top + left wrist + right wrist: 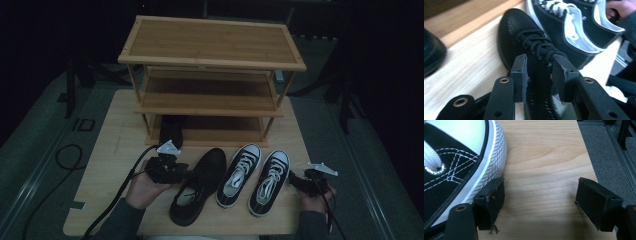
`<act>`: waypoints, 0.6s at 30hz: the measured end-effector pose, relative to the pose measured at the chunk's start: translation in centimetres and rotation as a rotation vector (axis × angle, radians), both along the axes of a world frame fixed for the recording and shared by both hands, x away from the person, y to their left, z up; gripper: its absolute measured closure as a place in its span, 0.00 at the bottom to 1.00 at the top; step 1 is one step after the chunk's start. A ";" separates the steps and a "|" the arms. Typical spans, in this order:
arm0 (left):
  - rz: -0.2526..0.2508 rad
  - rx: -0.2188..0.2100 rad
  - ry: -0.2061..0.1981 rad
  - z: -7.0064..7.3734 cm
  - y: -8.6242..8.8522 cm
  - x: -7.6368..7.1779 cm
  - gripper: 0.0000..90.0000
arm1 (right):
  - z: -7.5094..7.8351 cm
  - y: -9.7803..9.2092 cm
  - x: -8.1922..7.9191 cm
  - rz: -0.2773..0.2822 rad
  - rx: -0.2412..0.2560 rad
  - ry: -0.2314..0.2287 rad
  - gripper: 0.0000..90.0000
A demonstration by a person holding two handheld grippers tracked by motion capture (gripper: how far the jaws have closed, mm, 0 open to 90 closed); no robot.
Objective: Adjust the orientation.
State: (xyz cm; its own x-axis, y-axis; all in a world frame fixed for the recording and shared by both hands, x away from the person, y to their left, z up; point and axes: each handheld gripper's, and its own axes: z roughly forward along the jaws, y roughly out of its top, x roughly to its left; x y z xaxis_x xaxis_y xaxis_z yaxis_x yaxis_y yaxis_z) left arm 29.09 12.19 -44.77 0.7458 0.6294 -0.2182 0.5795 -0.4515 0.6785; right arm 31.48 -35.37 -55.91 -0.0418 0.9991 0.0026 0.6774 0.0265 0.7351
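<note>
3 shoes are seen on the table (100,180). Black mesh sneaker (197,184), long axis toward 1 o'clock, is pinched at the tongue by left gripper (539,72); rack (210,75) at 12. Right gripper (544,202) is held spread.

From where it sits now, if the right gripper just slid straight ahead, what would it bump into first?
Probably nothing. The right gripper has open jaws over bare table, and the way ahead looks free to the table's far edge. Its one jaw sits beside the white sole of the black-and-white sneaker, so it might graze that; depth is unclear.
</note>
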 end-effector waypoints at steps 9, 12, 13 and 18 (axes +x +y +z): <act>-0.020 0.135 0.018 -1.4 -1.5 -0.6 0.77 | 0.0 0.0 0.0 0.000 0.001 0.000 0.25; -0.022 0.171 0.000 -1.6 -1.7 -0.5 0.90 | 0.0 0.0 0.0 0.001 0.001 0.000 0.25; -0.007 0.179 -0.005 -1.6 -1.6 -0.5 0.95 | 0.0 0.0 0.0 0.000 0.001 0.000 0.25; 0.074 0.249 -0.057 -1.1 -0.7 -0.2 0.97 | 0.0 0.0 0.0 0.001 0.001 0.000 0.25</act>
